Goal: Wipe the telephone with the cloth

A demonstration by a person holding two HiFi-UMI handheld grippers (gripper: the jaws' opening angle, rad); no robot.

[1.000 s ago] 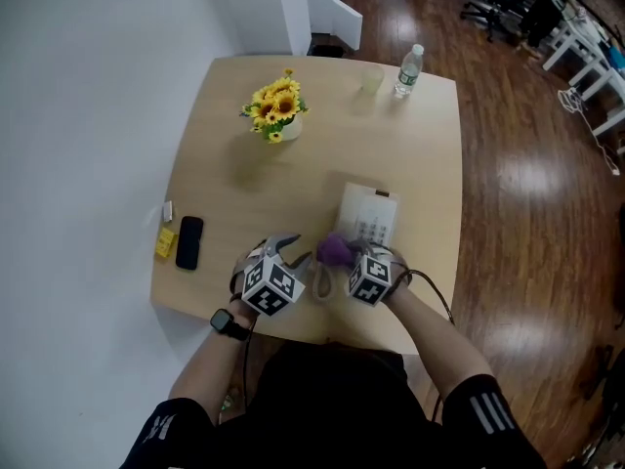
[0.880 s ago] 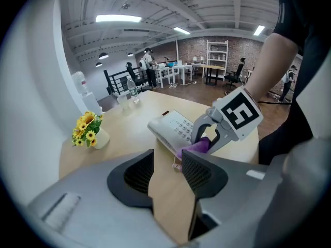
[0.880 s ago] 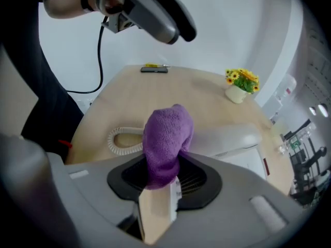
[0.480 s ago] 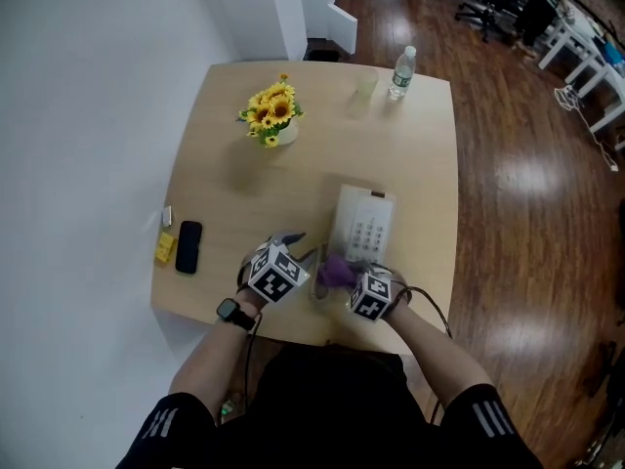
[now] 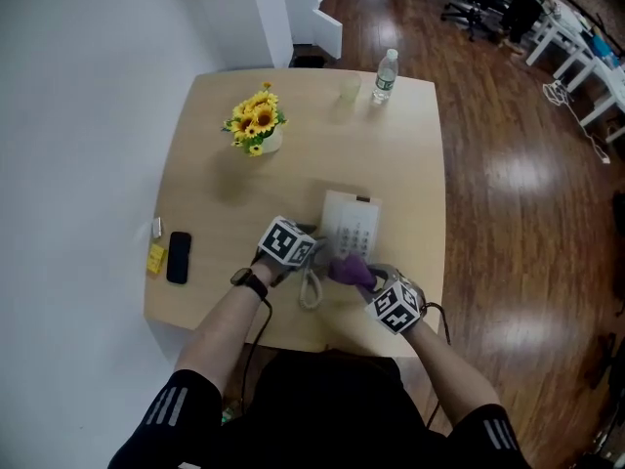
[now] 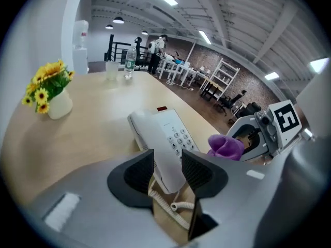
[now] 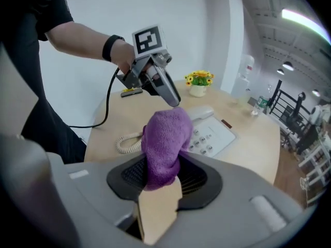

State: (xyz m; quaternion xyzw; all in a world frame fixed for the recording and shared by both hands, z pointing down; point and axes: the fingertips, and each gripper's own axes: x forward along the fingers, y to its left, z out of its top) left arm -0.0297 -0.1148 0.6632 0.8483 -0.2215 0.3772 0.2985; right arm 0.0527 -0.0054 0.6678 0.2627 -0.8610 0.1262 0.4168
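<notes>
The white telephone (image 5: 350, 227) lies on the wooden table (image 5: 210, 189), its coiled cord (image 5: 311, 289) trailing toward me. My left gripper (image 5: 314, 251) is at the phone's near left side. In the left gripper view its jaws (image 6: 168, 164) sit on either side of the near end of the handset (image 6: 158, 141), closed against it. My right gripper (image 5: 363, 279) is shut on a bunched purple cloth (image 5: 347, 270), held just off the phone's near edge. The cloth (image 7: 164, 141) rises between the right jaws, with the keypad (image 7: 209, 136) beyond it.
A vase of sunflowers (image 5: 254, 125) stands at the far left. A water bottle (image 5: 385, 75) and a clear cup (image 5: 350, 89) are at the far edge. A black mobile phone (image 5: 178, 257) and a yellow item (image 5: 156, 258) lie by the left edge.
My left gripper has moved right and forward onto the handset's near end. The right gripper with the cloth has drawn back toward the table's near edge.
</notes>
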